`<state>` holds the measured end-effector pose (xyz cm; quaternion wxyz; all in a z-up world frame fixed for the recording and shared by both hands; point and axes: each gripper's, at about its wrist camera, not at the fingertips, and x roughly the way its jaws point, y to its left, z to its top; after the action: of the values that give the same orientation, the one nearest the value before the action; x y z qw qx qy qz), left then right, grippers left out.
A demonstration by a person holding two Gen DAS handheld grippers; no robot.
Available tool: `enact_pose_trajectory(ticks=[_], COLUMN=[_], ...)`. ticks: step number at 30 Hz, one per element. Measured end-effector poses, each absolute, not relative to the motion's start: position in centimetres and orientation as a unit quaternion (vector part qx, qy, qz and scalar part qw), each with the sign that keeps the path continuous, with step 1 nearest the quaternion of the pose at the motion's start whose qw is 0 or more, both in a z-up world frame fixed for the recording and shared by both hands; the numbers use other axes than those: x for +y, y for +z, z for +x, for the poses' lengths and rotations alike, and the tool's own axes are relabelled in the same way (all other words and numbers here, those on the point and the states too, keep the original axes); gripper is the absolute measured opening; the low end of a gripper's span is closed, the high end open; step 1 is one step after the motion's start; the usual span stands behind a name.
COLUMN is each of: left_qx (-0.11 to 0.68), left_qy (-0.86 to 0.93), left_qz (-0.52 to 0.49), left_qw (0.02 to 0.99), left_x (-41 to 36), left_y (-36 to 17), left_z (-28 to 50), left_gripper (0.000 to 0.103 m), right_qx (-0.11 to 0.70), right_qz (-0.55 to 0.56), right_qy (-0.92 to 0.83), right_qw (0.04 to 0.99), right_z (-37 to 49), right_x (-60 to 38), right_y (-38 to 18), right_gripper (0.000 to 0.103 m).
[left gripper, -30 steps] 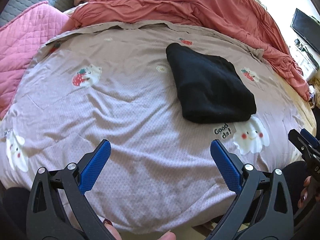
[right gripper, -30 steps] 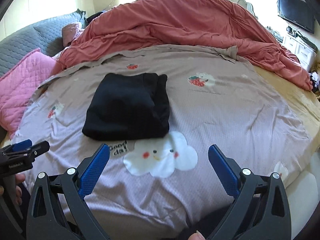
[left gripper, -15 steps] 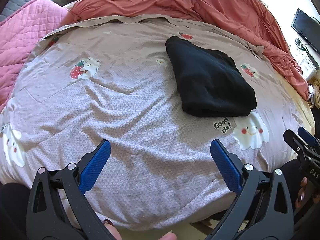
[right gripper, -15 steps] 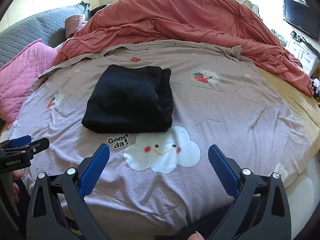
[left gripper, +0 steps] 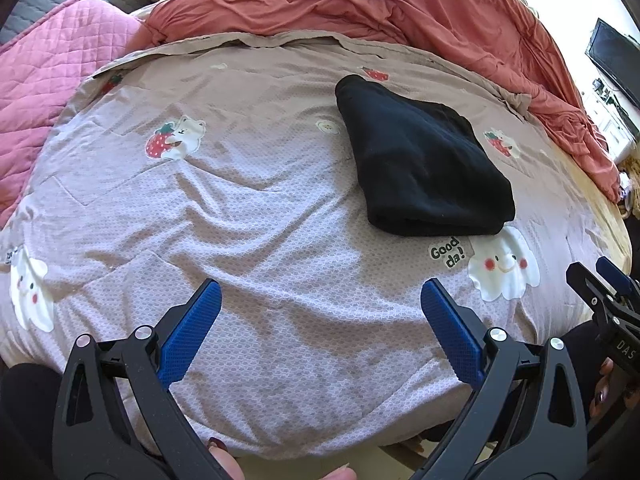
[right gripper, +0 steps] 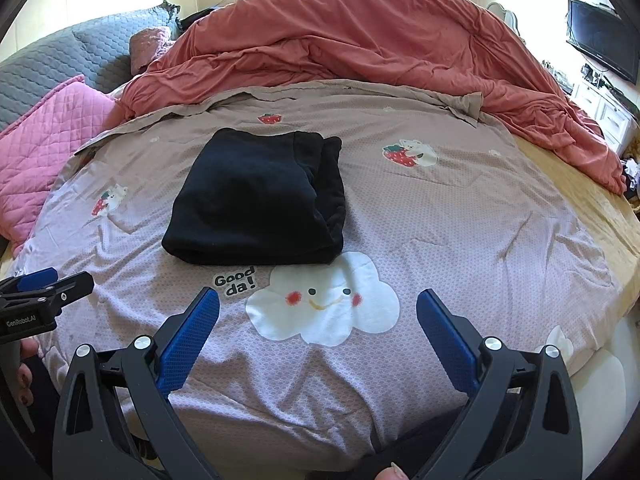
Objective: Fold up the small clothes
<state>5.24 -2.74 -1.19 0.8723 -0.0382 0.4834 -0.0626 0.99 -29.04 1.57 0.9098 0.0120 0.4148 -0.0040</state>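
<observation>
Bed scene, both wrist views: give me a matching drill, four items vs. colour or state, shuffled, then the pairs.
Items:
1. garment
2. duvet
3. quilted cushion
4. right tool

States:
A. salmon red, bunched at the far side of the bed
B. open, holding nothing
C. pink, at the left edge of the bed
D. black, folded, lying on the patterned sheet

Pairs: 1-D, 2-A, 3-C, 4-B
</observation>
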Motion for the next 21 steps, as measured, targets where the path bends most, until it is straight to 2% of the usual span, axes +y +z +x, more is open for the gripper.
enact_pose_trajectory(ticks=[21], left_qx=[0.489], left_qy=[-0.049], left_qz=[-0.028], left_qw=[0.871], left_x=[-2.84], left_y=[-1.21], left_z=[5.38], left_gripper=[0.093], right_qx=[0.418], right_qz=[0.014], right_qy=[-0.006], right_qw=[0.908], right_z=[0.9], right_x=[-29.56], right_y=[1.18], right_gripper=[0.098])
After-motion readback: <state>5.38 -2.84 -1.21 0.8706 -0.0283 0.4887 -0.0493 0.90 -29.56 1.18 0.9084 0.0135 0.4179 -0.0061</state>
